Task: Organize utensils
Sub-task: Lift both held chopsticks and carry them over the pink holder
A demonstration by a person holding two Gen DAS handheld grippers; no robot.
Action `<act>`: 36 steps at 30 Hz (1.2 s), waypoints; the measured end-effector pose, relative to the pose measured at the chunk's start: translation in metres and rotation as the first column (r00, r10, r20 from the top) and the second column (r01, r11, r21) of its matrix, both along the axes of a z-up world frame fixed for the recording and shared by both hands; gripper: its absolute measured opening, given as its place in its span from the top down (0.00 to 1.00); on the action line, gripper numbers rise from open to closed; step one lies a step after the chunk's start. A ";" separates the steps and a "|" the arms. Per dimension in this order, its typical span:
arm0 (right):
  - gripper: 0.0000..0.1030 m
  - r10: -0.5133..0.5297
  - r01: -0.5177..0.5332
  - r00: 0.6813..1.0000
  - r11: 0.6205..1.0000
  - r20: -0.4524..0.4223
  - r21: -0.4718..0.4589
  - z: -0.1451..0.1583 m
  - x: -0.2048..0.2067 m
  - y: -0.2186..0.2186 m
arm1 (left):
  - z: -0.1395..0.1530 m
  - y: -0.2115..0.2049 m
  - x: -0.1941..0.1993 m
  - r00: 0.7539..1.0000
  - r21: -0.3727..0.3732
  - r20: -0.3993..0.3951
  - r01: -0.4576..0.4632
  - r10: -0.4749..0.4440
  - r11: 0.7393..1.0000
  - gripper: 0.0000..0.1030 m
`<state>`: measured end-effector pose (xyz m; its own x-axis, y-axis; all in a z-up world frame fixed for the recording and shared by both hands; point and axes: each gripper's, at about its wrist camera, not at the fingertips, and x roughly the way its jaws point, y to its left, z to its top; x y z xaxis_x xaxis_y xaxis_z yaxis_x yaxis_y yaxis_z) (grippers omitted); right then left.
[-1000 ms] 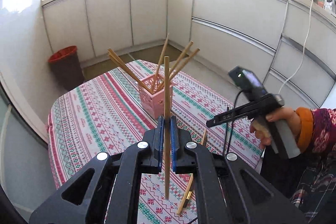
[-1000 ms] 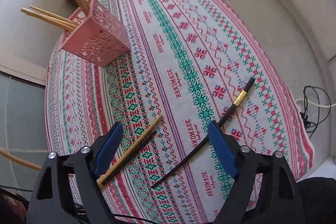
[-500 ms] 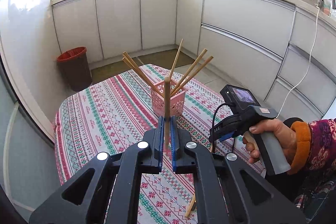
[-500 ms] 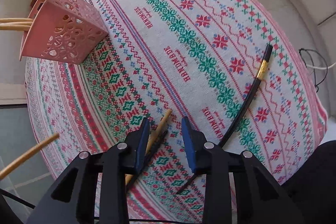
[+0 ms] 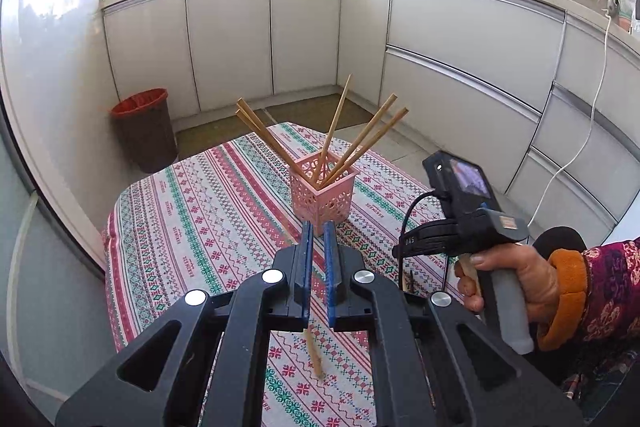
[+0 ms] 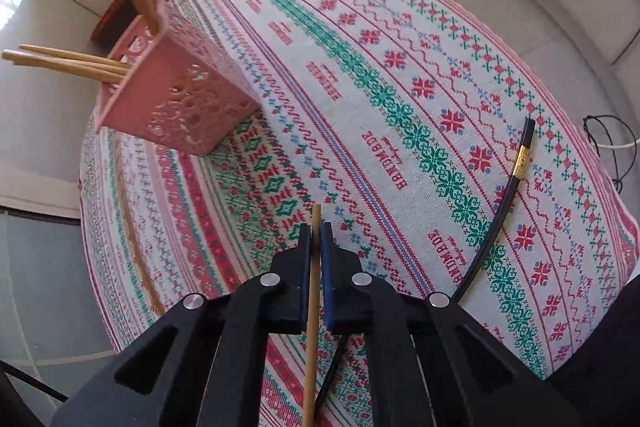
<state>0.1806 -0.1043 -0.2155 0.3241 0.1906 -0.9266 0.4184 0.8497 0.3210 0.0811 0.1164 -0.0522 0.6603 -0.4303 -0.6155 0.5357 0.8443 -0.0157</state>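
Observation:
A pink perforated holder (image 5: 322,193) stands on the patterned tablecloth (image 5: 208,211) with several wooden chopsticks (image 5: 362,143) leaning out of it; it also shows in the right wrist view (image 6: 176,107). My left gripper (image 5: 316,247) hovers in front of the holder, jaws nearly together, with a blurred wooden chopstick (image 5: 313,353) below them. My right gripper (image 6: 316,247) is shut on a wooden chopstick (image 6: 312,327). It shows from outside in the left wrist view (image 5: 460,227). A black chopstick with a gold band (image 6: 504,199) lies on the cloth to the right.
A second dark chopstick (image 6: 330,375) lies under my right gripper. A red bin (image 5: 146,129) stands on the floor beyond the table. White kitchen cabinets (image 5: 460,39) curve round behind, with a pan and pot on the counter. Cables (image 6: 608,147) lie off the table's right edge.
My right gripper has closed on a wooden chopstick and lifted it off the cloth. The chopstick in my left gripper has slipped down and tilted, now blurred below the jaws.

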 end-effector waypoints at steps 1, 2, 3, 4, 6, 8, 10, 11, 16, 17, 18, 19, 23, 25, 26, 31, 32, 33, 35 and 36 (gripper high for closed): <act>0.95 0.013 -0.013 1.000 1.000 0.025 -0.004 0.009 -0.004 0.002 | -0.001 -0.001 0.001 1.000 0.002 -0.007 0.000 0.000 1.000 0.95; 0.95 0.029 -0.028 0.998 1.000 0.055 -0.010 0.019 -0.008 0.004 | -0.004 -0.002 0.004 1.000 0.002 -0.023 0.002 -0.002 1.000 0.95; 0.95 0.043 -0.042 0.996 0.999 0.078 -0.015 0.029 -0.013 0.005 | -0.010 -0.003 0.009 0.998 0.004 -0.059 0.007 -0.007 1.000 0.95; 0.95 0.060 -0.058 0.993 0.998 0.103 -0.020 0.039 -0.018 0.006 | -0.017 -0.005 0.015 0.996 0.015 -0.091 -0.002 0.003 1.000 0.92; 0.95 0.085 -0.082 0.987 0.996 0.137 -0.022 0.051 -0.029 0.001 | -0.042 -0.004 0.037 0.978 0.043 -0.197 -0.060 0.067 0.997 0.90; 0.95 0.103 -0.101 0.981 0.995 0.164 -0.015 0.061 -0.037 -0.005 | -0.079 0.002 0.069 0.916 0.096 -0.365 -0.140 0.166 0.985 0.71; 0.95 0.102 -0.105 0.978 0.995 0.183 0.004 0.071 -0.043 -0.008 | -0.122 0.009 0.094 0.801 0.209 -0.528 -0.197 0.280 0.958 0.62; 0.95 0.104 -0.108 0.977 0.994 0.187 0.013 0.072 -0.047 -0.015 | -0.138 0.011 0.099 0.764 0.255 -0.560 -0.209 0.320 0.944 0.62; 0.95 0.105 -0.116 0.973 0.992 0.207 0.046 0.077 -0.050 -0.029 | -0.149 0.003 0.089 0.760 0.278 -0.572 -0.174 0.308 0.945 0.60; 0.95 0.108 -0.120 0.971 0.992 0.212 0.047 0.079 -0.051 -0.030 | -0.150 0.001 0.085 0.763 0.288 -0.562 -0.181 0.319 0.940 0.59; 0.95 0.109 -0.122 0.971 0.991 0.214 0.049 0.079 -0.052 -0.030 | -0.154 0.000 0.083 0.760 0.304 -0.557 -0.189 0.335 0.934 0.57; 0.95 0.110 -0.125 0.970 0.991 0.218 0.054 0.079 -0.053 -0.030 | -0.162 -0.001 0.080 0.748 0.327 -0.560 -0.195 0.356 0.925 0.57; 0.95 0.115 -0.133 0.965 0.989 0.237 0.060 0.084 -0.058 -0.031 | -0.181 -0.008 0.070 0.755 0.381 -0.533 -0.189 0.382 0.905 0.67; 0.95 0.114 -0.134 0.961 0.989 0.252 0.066 0.088 -0.061 -0.033 | -0.180 -0.012 0.066 0.759 0.371 -0.535 -0.185 0.372 0.910 0.94; 0.95 0.112 -0.134 0.960 0.989 0.257 0.069 0.090 -0.063 -0.034 | -0.179 -0.015 0.063 0.766 0.379 -0.522 -0.184 0.374 0.907 0.94; 0.95 0.132 -0.153 0.947 0.987 0.294 0.050 0.108 -0.070 -0.035 | -0.147 -0.019 0.043 0.832 0.341 -0.420 -0.225 0.362 0.913 0.94; 0.95 0.141 -0.160 0.942 0.986 0.303 0.039 0.113 -0.072 -0.035 | -0.135 -0.018 0.037 0.846 0.322 -0.388 -0.246 0.364 0.914 0.94; 0.95 0.148 -0.166 0.939 0.986 0.312 0.033 0.117 -0.073 -0.035 | -0.123 -0.018 0.030 0.860 0.305 -0.349 -0.270 0.371 0.913 0.94; 0.95 0.159 -0.176 0.930 0.984 0.331 0.022 0.126 -0.075 -0.035 | -0.101 -0.016 0.017 0.882 0.275 -0.273 -0.312 0.385 0.910 0.94; 0.95 0.166 -0.182 0.925 0.983 0.342 0.016 0.132 -0.076 -0.034 | -0.090 -0.015 0.010 0.890 0.257 -0.233 -0.333 0.392 0.907 0.94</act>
